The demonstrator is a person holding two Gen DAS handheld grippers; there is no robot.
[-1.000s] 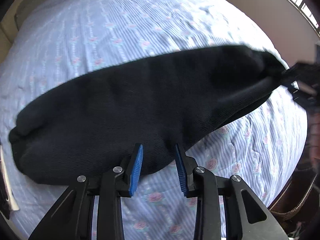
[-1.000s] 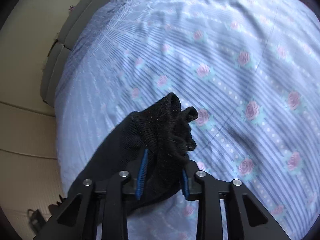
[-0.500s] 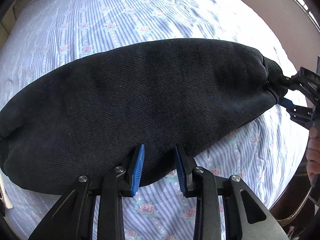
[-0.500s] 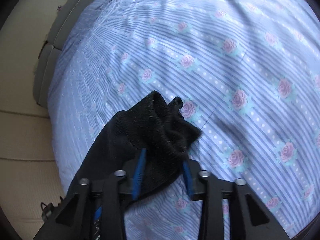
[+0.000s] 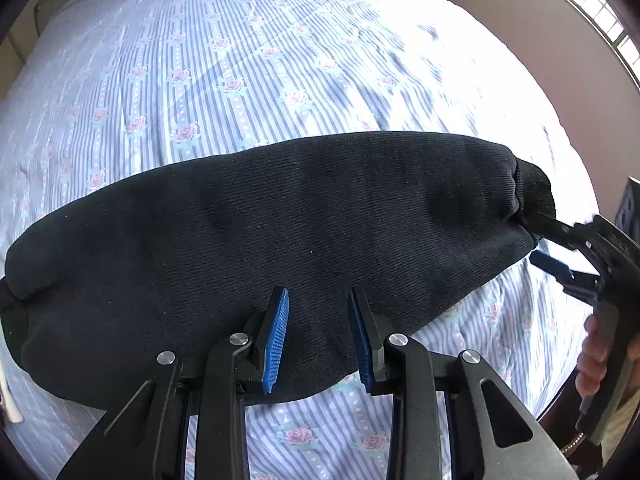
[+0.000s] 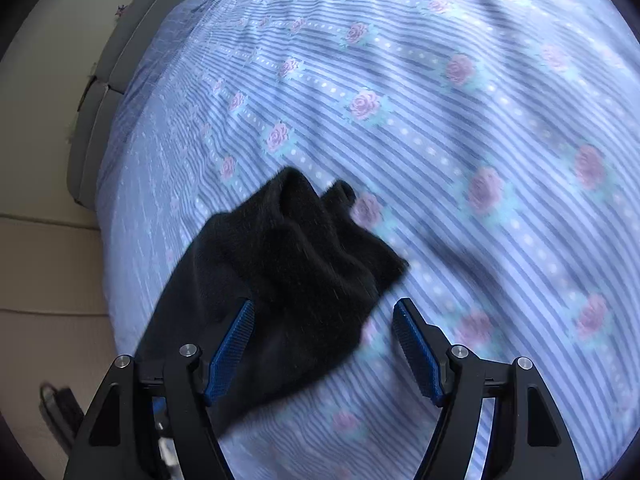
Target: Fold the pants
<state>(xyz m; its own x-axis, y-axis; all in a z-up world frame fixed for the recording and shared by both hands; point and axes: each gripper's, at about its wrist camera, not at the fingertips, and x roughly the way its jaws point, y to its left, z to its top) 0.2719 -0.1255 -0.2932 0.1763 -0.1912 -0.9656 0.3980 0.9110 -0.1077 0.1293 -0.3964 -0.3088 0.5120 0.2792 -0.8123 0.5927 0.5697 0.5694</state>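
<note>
Though folded lengthwise, black pants [image 5: 280, 232] lie as long band across striped floral bed [image 5: 240, 60]; left gripper [image 5: 318, 316] jaws apart at its edge, right gripper [image 6: 324, 344] jaws spread wide, cuff loose between.

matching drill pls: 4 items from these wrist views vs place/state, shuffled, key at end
Items:
1. black knit pants
2. left gripper
3. right gripper
4. blue striped rose-print bedsheet

States:
A. fingers spread wide, pants cuff loose between them
B. covers the bed, under everything
C. lies stretched across the bed
D. fingers narrowly apart over the pants' near edge

Pairs: 1-C, 2-D, 3-A, 4-B
</note>
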